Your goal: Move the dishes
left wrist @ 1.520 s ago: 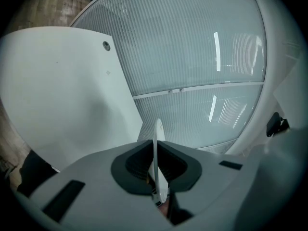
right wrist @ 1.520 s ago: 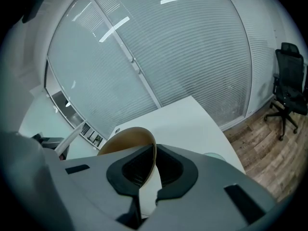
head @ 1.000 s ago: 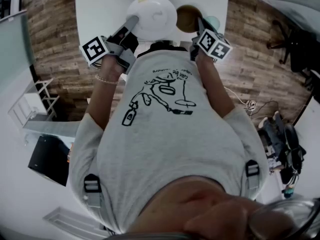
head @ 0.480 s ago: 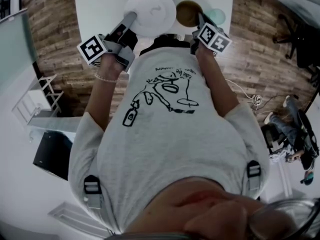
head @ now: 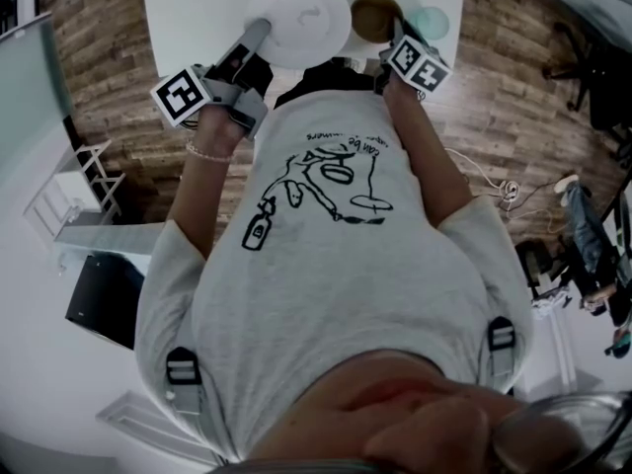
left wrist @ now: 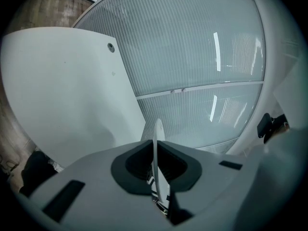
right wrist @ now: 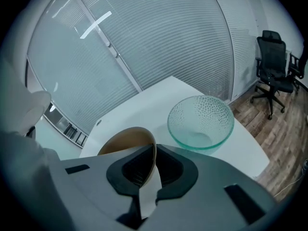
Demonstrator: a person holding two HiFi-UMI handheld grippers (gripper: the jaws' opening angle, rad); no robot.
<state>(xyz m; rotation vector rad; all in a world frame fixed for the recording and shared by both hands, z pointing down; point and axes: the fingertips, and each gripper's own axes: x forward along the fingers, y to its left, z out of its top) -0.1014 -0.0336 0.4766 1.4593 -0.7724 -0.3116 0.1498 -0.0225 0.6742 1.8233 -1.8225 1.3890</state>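
Note:
A white plate [head: 298, 6] hangs over the white table [head: 188, 8], pinched at its near rim by my left gripper [head: 263, 30]. In the left gripper view the plate [left wrist: 157, 148] stands edge-on between the jaws of the left gripper [left wrist: 159, 170]. My right gripper [head: 394, 30] is shut on the rim of a brown bowl [head: 373, 18]. The right gripper view shows that brown bowl [right wrist: 126, 146] tilted in the closed right gripper [right wrist: 153, 170]. A clear green glass bowl [right wrist: 200, 121] stands on the table just beyond it, at the right edge [head: 431, 21].
The white table [right wrist: 144, 107] ends close to the right of the glass bowl, with wood floor [head: 513, 97] below. A black office chair [right wrist: 273, 64] stands far right. Ribbed glass wall panels [left wrist: 192, 47] rise behind the table. My own torso fills the middle of the head view.
Both grippers have shifted slightly farther over the table, carrying the plate and the brown bowl with them. The glass bowl has stayed in place.

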